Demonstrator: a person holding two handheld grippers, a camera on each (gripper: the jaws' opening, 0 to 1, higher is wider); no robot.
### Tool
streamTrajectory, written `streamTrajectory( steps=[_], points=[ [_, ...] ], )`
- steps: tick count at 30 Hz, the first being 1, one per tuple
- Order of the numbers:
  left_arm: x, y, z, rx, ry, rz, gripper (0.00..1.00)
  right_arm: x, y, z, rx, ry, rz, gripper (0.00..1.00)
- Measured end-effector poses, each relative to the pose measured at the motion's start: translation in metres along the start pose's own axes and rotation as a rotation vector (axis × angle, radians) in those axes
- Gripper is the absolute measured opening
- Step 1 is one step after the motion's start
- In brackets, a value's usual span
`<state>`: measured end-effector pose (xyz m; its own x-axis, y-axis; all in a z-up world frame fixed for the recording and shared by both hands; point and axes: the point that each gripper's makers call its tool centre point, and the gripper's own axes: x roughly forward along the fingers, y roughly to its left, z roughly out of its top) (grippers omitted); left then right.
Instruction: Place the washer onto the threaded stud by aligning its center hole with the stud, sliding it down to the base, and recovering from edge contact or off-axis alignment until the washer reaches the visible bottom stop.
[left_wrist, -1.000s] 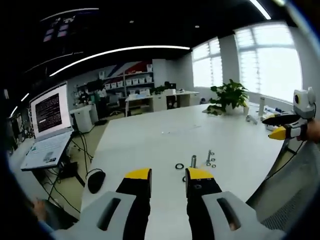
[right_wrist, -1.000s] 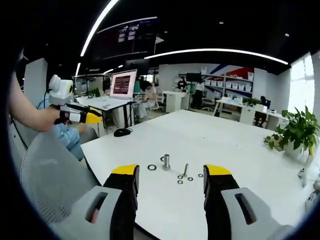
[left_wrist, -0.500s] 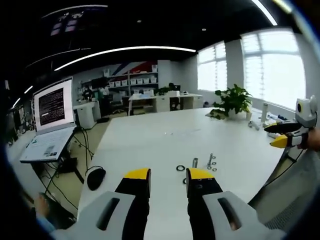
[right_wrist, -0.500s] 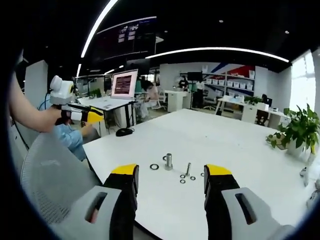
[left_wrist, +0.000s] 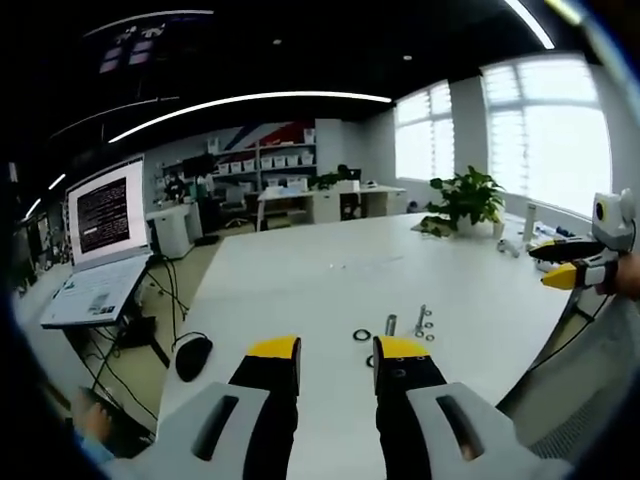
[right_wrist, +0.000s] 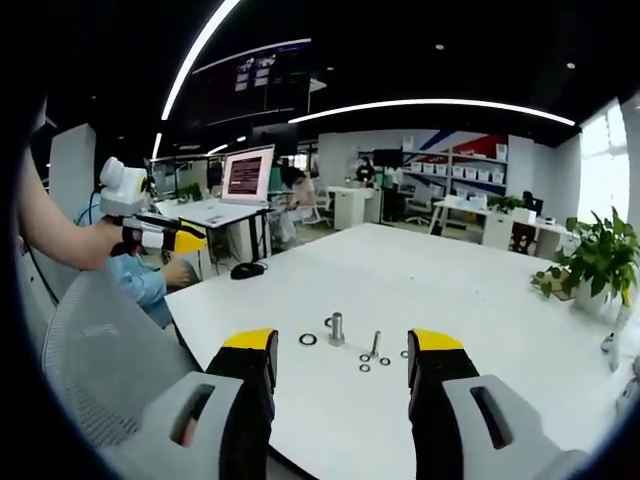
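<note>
A: Right gripper (right_wrist: 343, 350) with yellow-tipped black jaws parted, holding nothing; since a second ago its view only drifted. No approach begun.

B: Left gripper (left_wrist: 337, 350) likewise open. Flat grey metal washer (right_wrist: 308, 339) lies at 9 o'clock of upright threaded steel stud (right_wrist: 337, 328), apparently. Containers: none.

The white table (right_wrist: 470, 290) lies bare and open past the small hardware. Ahead of the right gripper (right_wrist: 340, 352), the upright stud (right_wrist: 337, 327) stands at 12 o'clock, a loose washer (right_wrist: 308, 339) at 11, a bolt (right_wrist: 375, 344) with scattered washers at 1.
</note>
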<state>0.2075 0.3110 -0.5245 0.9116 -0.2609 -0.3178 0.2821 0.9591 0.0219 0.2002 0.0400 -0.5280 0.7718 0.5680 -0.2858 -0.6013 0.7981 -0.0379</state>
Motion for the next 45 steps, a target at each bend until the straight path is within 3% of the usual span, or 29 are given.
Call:
streamTrajectory(
  steps=[13, 37, 45],
  points=[
    [-0.004, 0.016, -0.004, -0.031, 0.004, 0.053, 0.27, 0.003, 0.005, -0.004, 0.006, 0.023, 0.019, 0.54],
    [0.006, 0.004, -0.001, -0.059, 0.015, -0.011, 0.28, -0.002, -0.01, -0.001, 0.02, 0.001, -0.041, 0.54],
    [0.027, -0.004, 0.004, -0.028, 0.041, -0.06, 0.27, -0.002, -0.011, -0.002, 0.033, 0.004, -0.047, 0.54]
  ],
)
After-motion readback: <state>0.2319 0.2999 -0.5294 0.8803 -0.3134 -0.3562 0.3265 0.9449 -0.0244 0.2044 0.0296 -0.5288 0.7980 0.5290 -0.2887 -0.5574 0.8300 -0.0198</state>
